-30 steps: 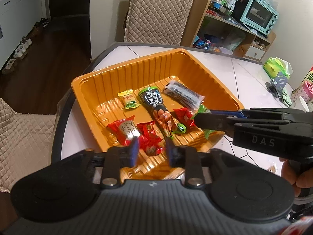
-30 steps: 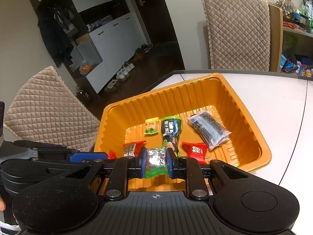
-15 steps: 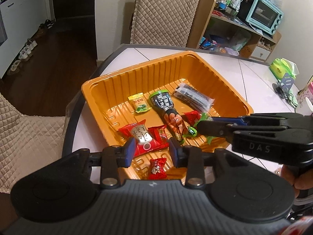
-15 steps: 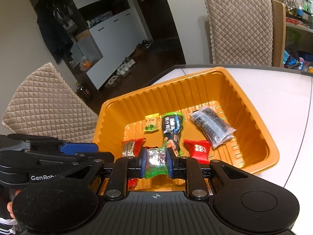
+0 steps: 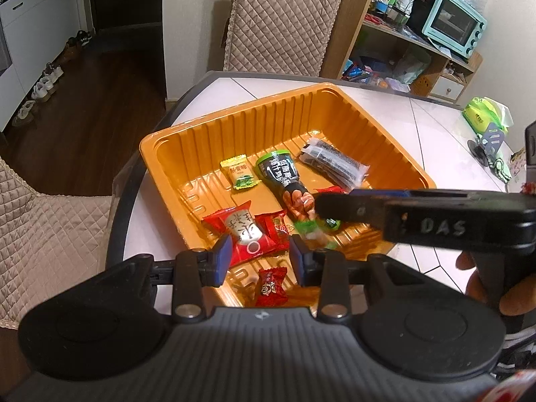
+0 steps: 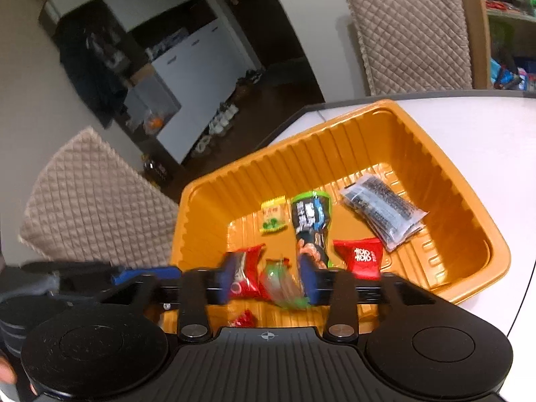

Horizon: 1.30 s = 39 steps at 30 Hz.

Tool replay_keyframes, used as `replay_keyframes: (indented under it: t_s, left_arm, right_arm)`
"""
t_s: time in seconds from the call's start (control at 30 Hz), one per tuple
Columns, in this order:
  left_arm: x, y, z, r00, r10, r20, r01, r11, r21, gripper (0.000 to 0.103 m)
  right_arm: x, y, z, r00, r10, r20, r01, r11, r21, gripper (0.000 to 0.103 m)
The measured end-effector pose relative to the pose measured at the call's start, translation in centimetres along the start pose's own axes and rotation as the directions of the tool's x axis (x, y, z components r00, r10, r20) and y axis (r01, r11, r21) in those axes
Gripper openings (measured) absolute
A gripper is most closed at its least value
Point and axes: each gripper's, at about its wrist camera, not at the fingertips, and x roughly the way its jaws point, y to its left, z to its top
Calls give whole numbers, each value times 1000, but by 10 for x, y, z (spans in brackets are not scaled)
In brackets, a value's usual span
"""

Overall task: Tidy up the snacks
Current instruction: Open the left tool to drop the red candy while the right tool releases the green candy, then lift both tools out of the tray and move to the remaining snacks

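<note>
Green snack between opening right tongs

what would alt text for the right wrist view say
The right hand-held gripper is opening over an orange tray, a blurred green snack loose between its jaws. Five more wrapped snacks lie on the tray floor beyond, one small red one nearer, on a white table with two quilted chairs behind.
</note>
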Motion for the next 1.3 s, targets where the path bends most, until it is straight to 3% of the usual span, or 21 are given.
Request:
replay_keyframes:
  t_s: [0.4, 1.07, 1.2, 1.3]
  left_arm:
    - [-4, -6, -3, 1000, -11, 0, 11, 1000, 15, 34]
    - [-43, -31, -17, 999, -42, 25, 41, 998, 54, 38]
    - [-52, -38, -23, 999, -42, 28, 40, 997, 64, 49]
    - [-57, -43, -28, 999, -41, 25, 39, 997, 73, 50]
  right_arm:
    - [-24, -6, -4, 994, -104, 22, 104, 995, 2, 50]
    - [-102, 0, -34, 982, -160, 98, 155, 986, 55, 58]
    - [-118, 4, -45, 979, -171, 115, 165, 984, 62, 59]
    - [-130, 7, -55, 977, -178, 120, 171, 983, 69, 59]
